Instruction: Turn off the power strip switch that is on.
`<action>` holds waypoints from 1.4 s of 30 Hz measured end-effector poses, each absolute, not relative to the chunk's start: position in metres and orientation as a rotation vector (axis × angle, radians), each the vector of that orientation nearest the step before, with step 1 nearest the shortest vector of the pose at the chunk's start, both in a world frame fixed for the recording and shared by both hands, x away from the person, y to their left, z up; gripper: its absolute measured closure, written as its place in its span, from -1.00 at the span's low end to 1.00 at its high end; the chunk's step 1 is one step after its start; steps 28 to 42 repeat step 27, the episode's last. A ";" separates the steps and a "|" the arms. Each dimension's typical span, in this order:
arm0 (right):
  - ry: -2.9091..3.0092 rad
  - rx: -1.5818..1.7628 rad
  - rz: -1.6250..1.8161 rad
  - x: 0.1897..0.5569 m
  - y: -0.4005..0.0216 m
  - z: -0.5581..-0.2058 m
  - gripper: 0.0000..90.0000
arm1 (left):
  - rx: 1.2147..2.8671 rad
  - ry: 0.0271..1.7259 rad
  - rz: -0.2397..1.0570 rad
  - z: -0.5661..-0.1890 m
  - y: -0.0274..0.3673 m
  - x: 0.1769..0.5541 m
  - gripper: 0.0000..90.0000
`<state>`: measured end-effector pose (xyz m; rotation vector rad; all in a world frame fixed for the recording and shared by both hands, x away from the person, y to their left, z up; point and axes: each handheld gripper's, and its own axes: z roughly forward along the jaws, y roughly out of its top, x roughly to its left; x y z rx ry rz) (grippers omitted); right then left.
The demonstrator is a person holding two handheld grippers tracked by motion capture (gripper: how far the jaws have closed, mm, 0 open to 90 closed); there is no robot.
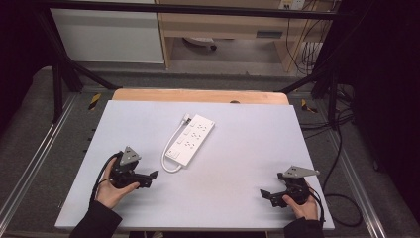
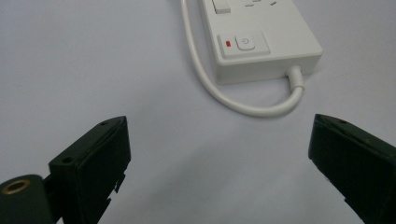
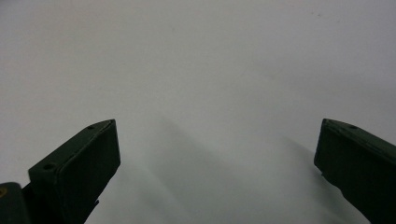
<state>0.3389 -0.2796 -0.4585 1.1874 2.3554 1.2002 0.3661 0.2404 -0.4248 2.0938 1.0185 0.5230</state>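
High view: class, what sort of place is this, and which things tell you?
Probably a lab or workshop recording bench: a pale table inside a black metal frame, loose cables on the floor, and a lone power strip.

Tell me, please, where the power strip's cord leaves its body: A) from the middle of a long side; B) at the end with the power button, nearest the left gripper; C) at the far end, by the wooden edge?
B: in the left gripper view the white cord exits the power strip beside its power button, curving just ahead of the left gripper.
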 end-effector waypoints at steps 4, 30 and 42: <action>2.352 1.202 1.206 0.339 -0.280 -0.459 -0.98 | 2.098 1.022 0.535 -0.430 0.248 0.358 -0.88; 2.363 1.199 1.205 0.339 -0.280 -0.459 -0.98 | 2.092 1.044 0.527 -0.451 0.270 0.335 -0.89; 2.363 1.199 1.205 0.339 -0.280 -0.459 -0.98 | 2.092 1.044 0.527 -0.451 0.270 0.335 -0.89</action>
